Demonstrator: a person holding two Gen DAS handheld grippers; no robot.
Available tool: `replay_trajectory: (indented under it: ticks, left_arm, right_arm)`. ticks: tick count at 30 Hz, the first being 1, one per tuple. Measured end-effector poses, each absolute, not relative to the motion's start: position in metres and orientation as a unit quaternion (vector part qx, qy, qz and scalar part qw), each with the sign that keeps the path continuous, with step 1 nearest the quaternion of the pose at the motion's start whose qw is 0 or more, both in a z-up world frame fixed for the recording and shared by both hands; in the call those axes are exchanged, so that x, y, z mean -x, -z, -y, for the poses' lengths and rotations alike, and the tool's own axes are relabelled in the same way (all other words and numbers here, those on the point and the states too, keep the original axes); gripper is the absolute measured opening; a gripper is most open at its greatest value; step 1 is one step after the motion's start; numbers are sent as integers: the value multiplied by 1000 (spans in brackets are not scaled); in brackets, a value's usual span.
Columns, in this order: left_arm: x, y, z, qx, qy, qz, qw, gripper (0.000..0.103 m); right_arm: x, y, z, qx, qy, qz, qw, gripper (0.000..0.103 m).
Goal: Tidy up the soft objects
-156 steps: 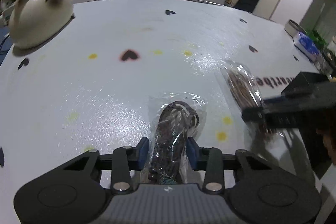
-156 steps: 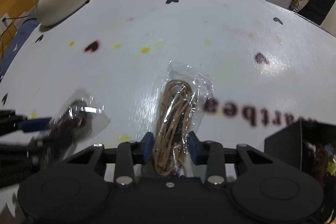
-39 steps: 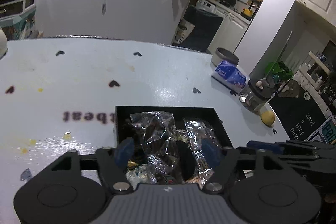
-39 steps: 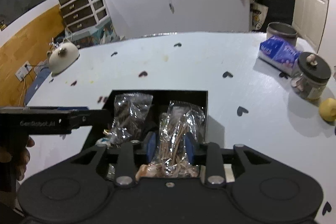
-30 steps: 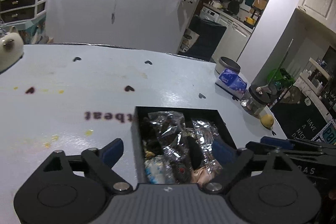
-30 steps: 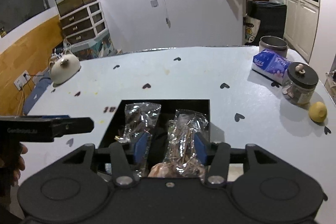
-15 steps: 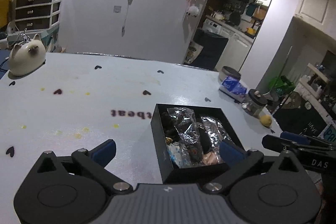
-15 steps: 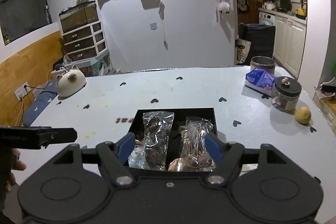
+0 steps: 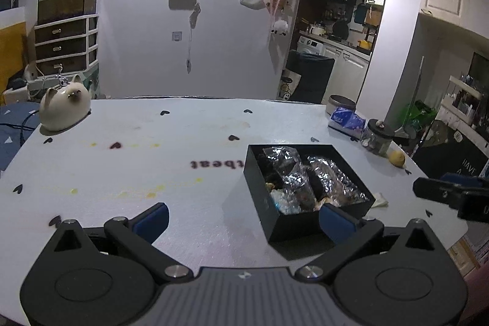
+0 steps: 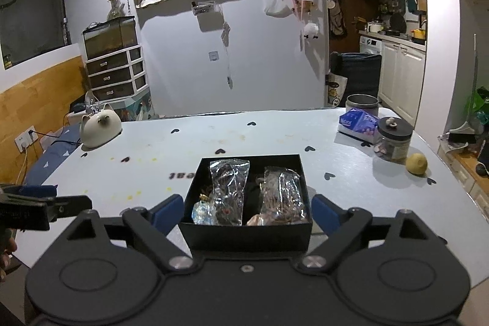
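Left gripper [image 9: 243, 217] was wide open, blue pads [image 9: 152, 217] spread far apart, nothing held, hovering above the table [image 9: 122, 173]. Right gripper [image 10: 247, 211] was likewise fully spread and empty, its pads either side of the black box [image 10: 244, 231] in the right wrist view, though whether they touched the box couldn't be told.

From the left wrist, the box [image 9: 293, 226] sat at about 1 o'clock, just past the right pad. From the right wrist it was dead ahead at 12. Inside, two clear bagged items lay side by side: dark cord bag [image 10: 229, 185] on the left, tan cord bag [image 10: 282, 193] on the right, both resting on other small packets; details too small to tell.

Further out on the table: lettering [image 9: 215, 164] at 12, cat-shaped ceramic [image 9: 64, 110] at 10 near the far edge. At 2 o'clock, a lidded jar [image 10: 394, 139], a lemon [image 10: 416, 164] beside it, a blue tissue pack [image 10: 357, 121] and a metal tin [image 10: 362, 103] behind.
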State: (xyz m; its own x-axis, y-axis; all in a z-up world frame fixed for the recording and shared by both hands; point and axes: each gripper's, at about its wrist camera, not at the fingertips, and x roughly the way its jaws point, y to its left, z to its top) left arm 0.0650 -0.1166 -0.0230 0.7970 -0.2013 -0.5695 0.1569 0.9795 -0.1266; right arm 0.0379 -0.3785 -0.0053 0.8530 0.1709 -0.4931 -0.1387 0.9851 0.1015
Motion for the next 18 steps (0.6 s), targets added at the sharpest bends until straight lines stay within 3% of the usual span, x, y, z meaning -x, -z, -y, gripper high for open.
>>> replay_trajectory:
  ticks: [10,18]
  left_arm:
    - [-42,25,105,28,77,-289,954,103]
    - [-31,28,96,34,76,-294,952,103]
  right_arm:
    - [-12,7,370,-23,-70,-253,965,103]
    - [-3,13,362,-20,-66,-251,966,103]
